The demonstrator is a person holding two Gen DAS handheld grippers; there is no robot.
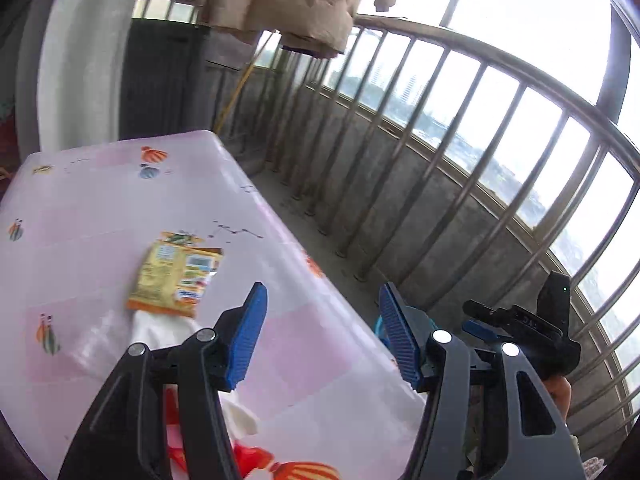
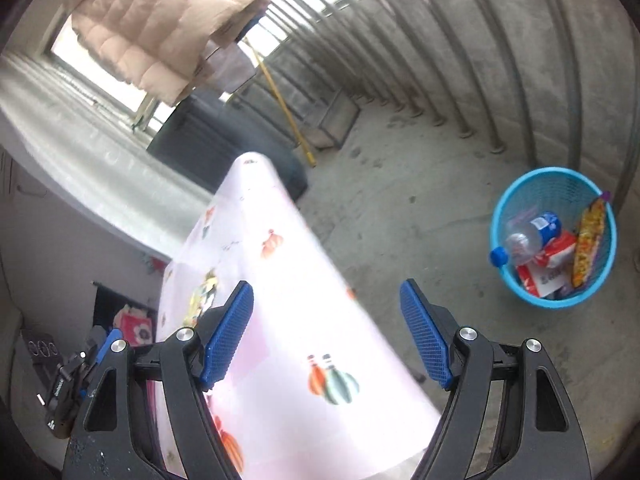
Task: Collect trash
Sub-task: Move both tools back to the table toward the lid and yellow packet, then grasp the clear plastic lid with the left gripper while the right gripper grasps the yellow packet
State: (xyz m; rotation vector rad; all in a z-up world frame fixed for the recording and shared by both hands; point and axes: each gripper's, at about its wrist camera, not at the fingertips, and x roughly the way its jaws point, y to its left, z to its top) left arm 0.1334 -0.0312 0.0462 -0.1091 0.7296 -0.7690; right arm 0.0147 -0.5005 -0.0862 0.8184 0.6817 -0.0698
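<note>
A yellow and orange snack wrapper (image 1: 176, 274) lies on the pink table (image 1: 100, 200), with a white crumpled tissue (image 1: 160, 330) just below it. My left gripper (image 1: 322, 320) is open and empty, above the table's right side, right of the wrapper. My right gripper (image 2: 326, 320) is open and empty above the table's near end (image 2: 300, 320); it shows in the left wrist view (image 1: 520, 324). The wrapper shows small in the right wrist view (image 2: 204, 296). A blue basket (image 2: 554, 236) on the floor at the right holds a plastic bottle (image 2: 528, 236), a red and white carton and a snack bag.
A metal railing (image 1: 440, 152) and low concrete wall run along the balcony right of the table. A puffy jacket (image 2: 160, 20) hangs overhead. A yellow-handled pole (image 2: 284, 108) leans at the far corner. A dark cabinet (image 1: 160, 80) stands beyond the table.
</note>
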